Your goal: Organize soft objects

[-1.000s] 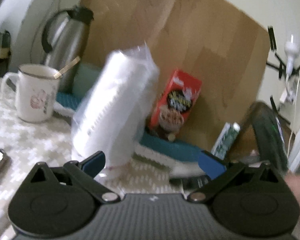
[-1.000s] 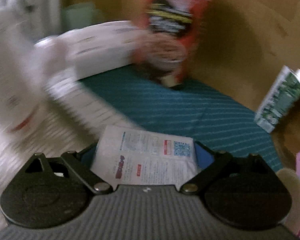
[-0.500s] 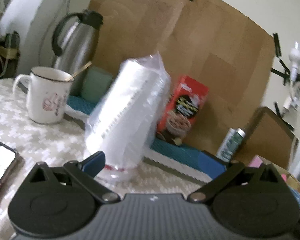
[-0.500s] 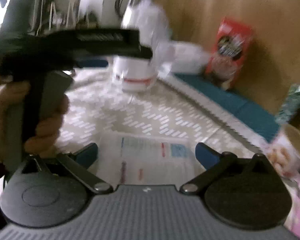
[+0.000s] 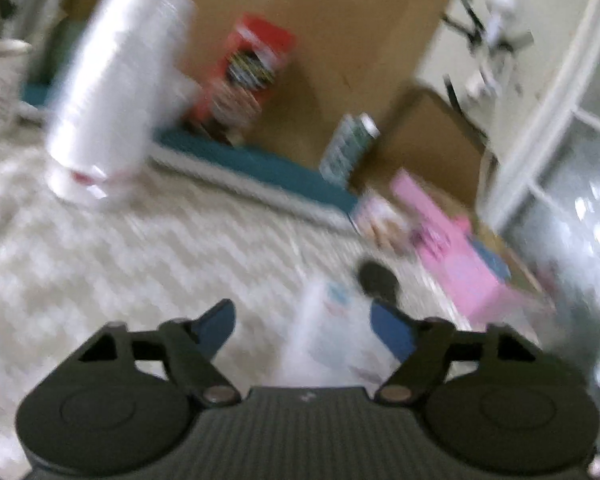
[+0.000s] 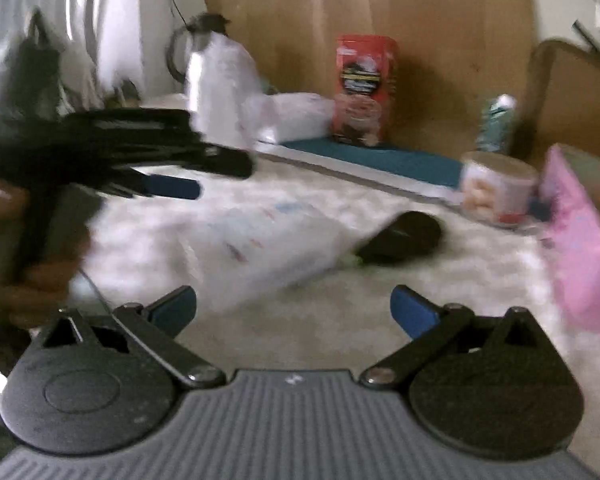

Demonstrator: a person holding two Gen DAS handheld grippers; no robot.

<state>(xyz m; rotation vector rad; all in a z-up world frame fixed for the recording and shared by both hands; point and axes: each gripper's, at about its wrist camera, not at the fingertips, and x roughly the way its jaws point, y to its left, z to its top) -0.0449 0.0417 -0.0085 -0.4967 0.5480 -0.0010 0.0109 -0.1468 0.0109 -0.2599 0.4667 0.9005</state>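
Patterned tablecloth (image 6: 340, 320); white packet (image 6: 260, 248) print unreadable; left claw (image 5: 304, 324) closing around it, right claw (image 6: 294, 308) spread.

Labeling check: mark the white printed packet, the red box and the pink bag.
white printed packet (image 6: 260, 240), right wrist view, middle of its flat face.
red box (image 6: 364, 88), right wrist view, front panel.
pink bag (image 5: 460, 256), left wrist view, upper face.

Matt cardboard backdrop (image 6: 440, 20); glossy plastic cup sleeve (image 5: 112, 80); woven tablecloth (image 5: 140, 248).

Patterned tablecloth (image 6: 340, 320) carries white packet (image 6: 260, 248), dark pouch (image 6: 400, 236), pink box (image 6: 580, 256).
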